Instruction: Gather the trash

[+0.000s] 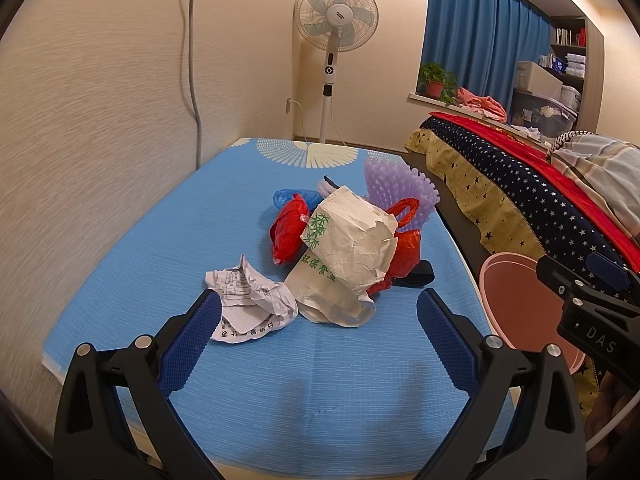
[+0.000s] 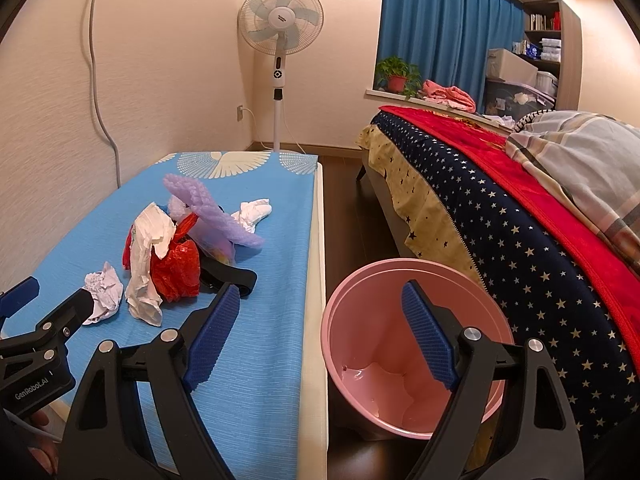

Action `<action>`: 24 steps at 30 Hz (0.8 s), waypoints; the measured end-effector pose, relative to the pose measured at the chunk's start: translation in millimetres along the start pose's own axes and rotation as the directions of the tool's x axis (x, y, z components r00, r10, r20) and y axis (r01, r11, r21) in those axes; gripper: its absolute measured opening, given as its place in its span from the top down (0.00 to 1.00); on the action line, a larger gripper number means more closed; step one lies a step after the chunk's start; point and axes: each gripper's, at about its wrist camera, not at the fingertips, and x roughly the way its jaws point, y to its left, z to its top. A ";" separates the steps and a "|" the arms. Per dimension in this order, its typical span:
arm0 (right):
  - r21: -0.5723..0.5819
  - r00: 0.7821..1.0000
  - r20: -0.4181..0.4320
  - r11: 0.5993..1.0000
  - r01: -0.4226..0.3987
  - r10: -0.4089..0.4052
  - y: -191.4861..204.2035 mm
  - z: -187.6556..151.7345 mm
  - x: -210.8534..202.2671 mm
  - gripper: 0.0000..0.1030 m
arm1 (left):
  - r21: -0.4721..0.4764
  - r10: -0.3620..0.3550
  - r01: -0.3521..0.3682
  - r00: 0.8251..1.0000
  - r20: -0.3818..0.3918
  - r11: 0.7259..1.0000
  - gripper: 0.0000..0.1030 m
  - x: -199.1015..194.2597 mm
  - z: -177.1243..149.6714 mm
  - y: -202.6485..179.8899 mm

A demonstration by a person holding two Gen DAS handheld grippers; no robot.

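Claws first: left claw (image 1: pixel 318 334) stands wide with nothing between its blue pads, hovering low over the near end of the table (image 1: pixel 120 264), aimed at the trash heap so the nearest piece can be taken first. Right claw (image 2: pixel 318 334) is equally wide and holds nothing; it hangs over the gap between the table edge and the pink bin (image 2: pixel 416 272), probably parked there because the bin is the drop point.

Crumpled printed paper (image 1: pixel 250 304) lies just beside the left claw's left pad, closest pick by the look of it. Touching it is the creased white paper bag (image 1: pixel 344 264) with green print, leaning on a red plastic bag (image 1: pixel 286 236). Behind those sit a blue plastic bag (image 1: pixel 290 197) and purple foam netting (image 1: pixel 394 186); a black strap (image 2: pixel 230 276) pokes out at the heap's right side, and a white wad (image 2: pixel 254 212) lies further back.

Bin stands on the floor between table and bed (image 2: pixel 520 220), mouth up, looks empty apart from a speck, so collection has not really begun.
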 end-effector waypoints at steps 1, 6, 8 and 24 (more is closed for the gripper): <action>0.000 1.000 0.000 1.000 0.000 0.000 0.0 0.0 0.0 0.21 | 0.000 0.000 0.000 1.000 0.000 1.000 0.08 0.1 -0.1 0.0; 0.000 1.000 0.000 1.000 -0.002 0.002 0.4 -0.2 -0.2 0.22 | -0.002 0.000 0.000 1.000 0.000 1.000 0.08 0.0 -0.2 0.1; 0.000 1.000 -0.002 1.000 -0.003 0.003 0.7 0.0 0.0 0.25 | 0.000 0.001 -0.001 1.000 0.000 1.000 0.08 -0.1 0.0 0.0; 0.047 0.980 0.021 0.979 -0.198 0.197 15.5 10.4 11.6 0.58 | -0.086 0.100 -0.099 0.995 0.007 0.991 0.42 13.9 6.5 23.6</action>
